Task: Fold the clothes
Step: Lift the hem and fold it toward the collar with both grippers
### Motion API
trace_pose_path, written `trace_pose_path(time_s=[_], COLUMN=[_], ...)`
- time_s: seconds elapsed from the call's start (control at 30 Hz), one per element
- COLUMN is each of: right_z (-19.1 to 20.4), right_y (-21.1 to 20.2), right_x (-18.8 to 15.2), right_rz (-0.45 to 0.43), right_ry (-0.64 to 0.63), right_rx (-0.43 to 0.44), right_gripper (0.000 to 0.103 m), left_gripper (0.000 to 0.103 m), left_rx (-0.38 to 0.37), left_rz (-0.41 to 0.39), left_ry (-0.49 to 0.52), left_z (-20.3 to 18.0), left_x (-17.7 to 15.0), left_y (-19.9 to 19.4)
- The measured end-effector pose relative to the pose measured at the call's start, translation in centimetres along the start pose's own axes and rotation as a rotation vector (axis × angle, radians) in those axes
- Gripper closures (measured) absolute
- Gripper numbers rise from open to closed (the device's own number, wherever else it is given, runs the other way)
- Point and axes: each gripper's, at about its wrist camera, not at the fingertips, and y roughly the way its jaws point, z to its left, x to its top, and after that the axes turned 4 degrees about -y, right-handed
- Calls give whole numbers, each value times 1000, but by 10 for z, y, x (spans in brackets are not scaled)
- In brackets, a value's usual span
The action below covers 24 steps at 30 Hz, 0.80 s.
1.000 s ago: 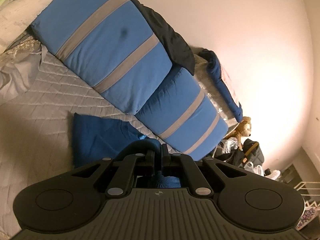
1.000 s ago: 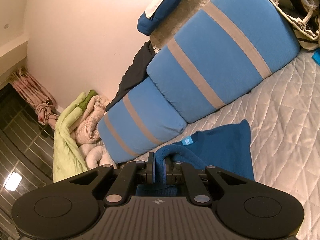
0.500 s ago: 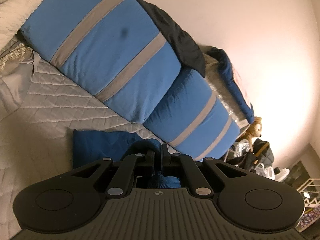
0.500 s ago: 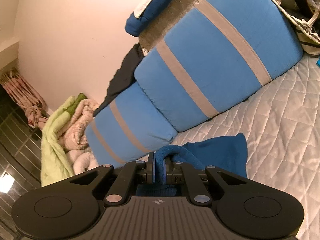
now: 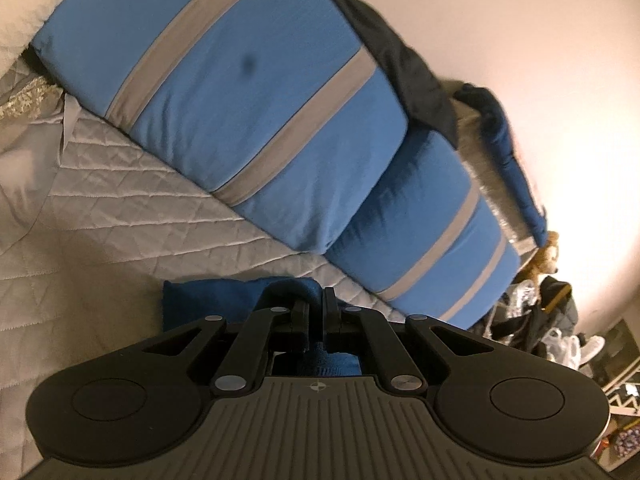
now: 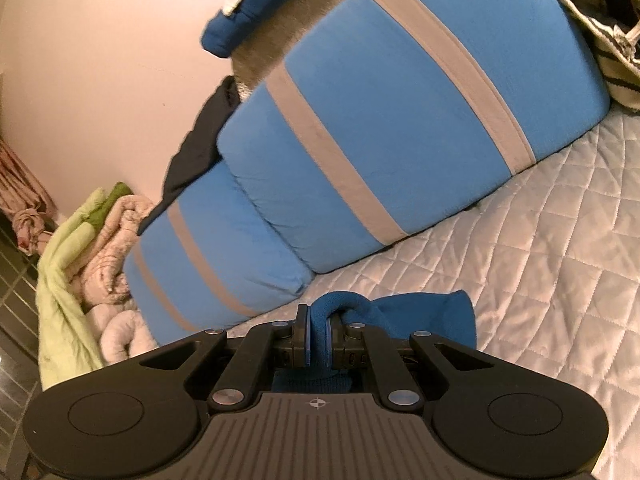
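Both hand-held grippers had dropped closer to the grey quilted bed (image 6: 560,216) since a second earlier, so less of the one dark blue knit garment (image 6: 424,314) showed ahead of them. Left hand-held gripper (image 5: 316,314) and right hand-held gripper (image 6: 318,336) each pinched a bunched fold of it beside two blue, grey-striped pillows (image 5: 240,92).

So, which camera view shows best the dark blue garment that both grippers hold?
The right wrist view: the dark blue garment bulges between the right gripper pads and spreads over the quilted bed cover. The left wrist view shows only a strip behind the left gripper.
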Motion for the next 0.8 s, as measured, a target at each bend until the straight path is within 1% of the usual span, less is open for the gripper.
trace_pose_path(time_s=[0.47, 0.67, 0.77, 0.8], right_z=[-41, -57, -63, -65], right_y=[68, 88, 93, 95], right_x=[-4, -11, -13, -13], right_rz=[50, 70, 75, 78], right_ry=[46, 57, 69, 73], right_rx=[-91, -133, -152, -159], right_gripper=[94, 94, 92, 90], left_gripper=[98, 97, 96, 96], left_rx=[87, 122, 140, 145], left_rz=[71, 81, 84, 89], left_ry=[-58, -74, -75, -84], left_z=[41, 56, 63, 65], left_x=[3, -1, -5, -6], left_y=[57, 76, 84, 87])
